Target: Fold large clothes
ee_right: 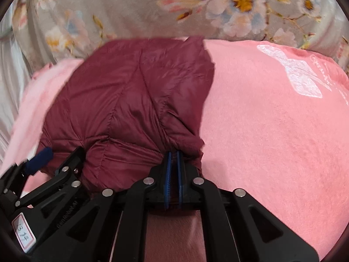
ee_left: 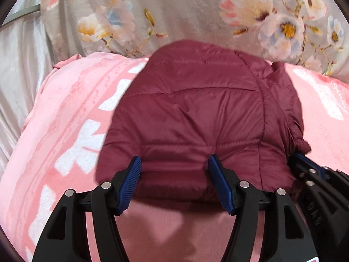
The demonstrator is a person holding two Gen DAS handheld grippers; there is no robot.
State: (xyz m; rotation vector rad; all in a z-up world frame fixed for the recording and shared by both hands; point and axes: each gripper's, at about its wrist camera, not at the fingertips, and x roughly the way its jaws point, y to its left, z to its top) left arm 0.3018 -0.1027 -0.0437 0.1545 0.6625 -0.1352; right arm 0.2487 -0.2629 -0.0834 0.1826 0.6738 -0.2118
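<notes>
A maroon quilted puffer jacket (ee_left: 192,113) lies folded on a pink blanket (ee_left: 65,135); it also shows in the right wrist view (ee_right: 122,100). My left gripper (ee_left: 173,163) is open, its blue pads spread at the jacket's near edge, holding nothing. My right gripper (ee_right: 173,155) is shut on the near right edge of the jacket, with fabric bunched between the pads. The right gripper shows at the right edge of the left wrist view (ee_left: 309,170). The left gripper shows at the lower left of the right wrist view (ee_right: 43,157).
The pink blanket (ee_right: 272,131) with white prints covers the bed around the jacket. A grey floral quilt (ee_left: 185,11) lies bunched behind it. Pale satin fabric (ee_left: 19,76) lies at the left.
</notes>
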